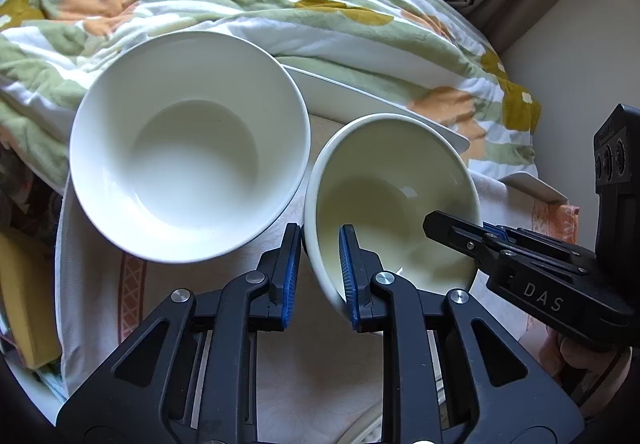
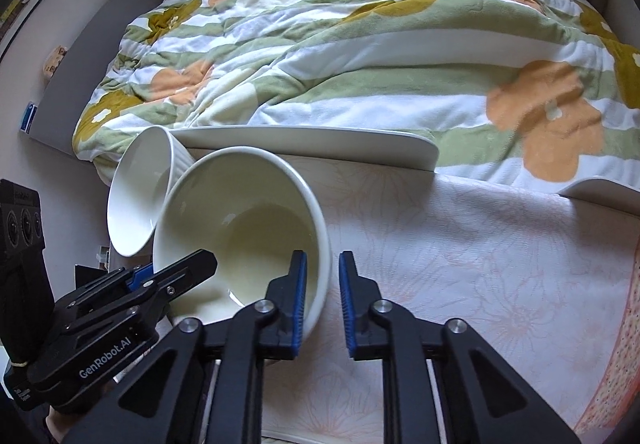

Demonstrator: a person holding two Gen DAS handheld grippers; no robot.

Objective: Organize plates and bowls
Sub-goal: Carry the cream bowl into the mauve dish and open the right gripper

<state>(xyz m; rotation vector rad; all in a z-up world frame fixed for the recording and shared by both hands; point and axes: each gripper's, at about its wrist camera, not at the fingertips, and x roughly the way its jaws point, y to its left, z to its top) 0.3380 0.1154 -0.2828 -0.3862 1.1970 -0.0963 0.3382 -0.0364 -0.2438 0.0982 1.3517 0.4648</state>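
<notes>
Two bowls stand on a pale floral cloth (image 2: 480,264) spread over a low surface at the edge of a bed. The smaller cream bowl (image 1: 392,196) is empty, showing only a glossy interior; it sits just beside the larger white bowl (image 1: 188,148), also empty, their rims nearly touching. Both appear tilted in the fisheye views, and whether either is lifted clear of the cloth cannot be determined. The left gripper (image 1: 320,264) is closed on the near rim of the cream bowl, one blue pad outside the wall and one inside. The right gripper (image 2: 323,296) is clamped on the opposite side of the same bowl's rim, its inner pad within the bowl and its outer pad beyond the wall. A long white tray or board (image 2: 320,144) lies behind the bowls against a flowered quilt (image 2: 360,44); its far side is hidden under the quilt folds and its nature is uncertain. The larger bowl's base is concealed in both views. A second white edge (image 2: 600,188) at the right is cut off by the frame.
</notes>
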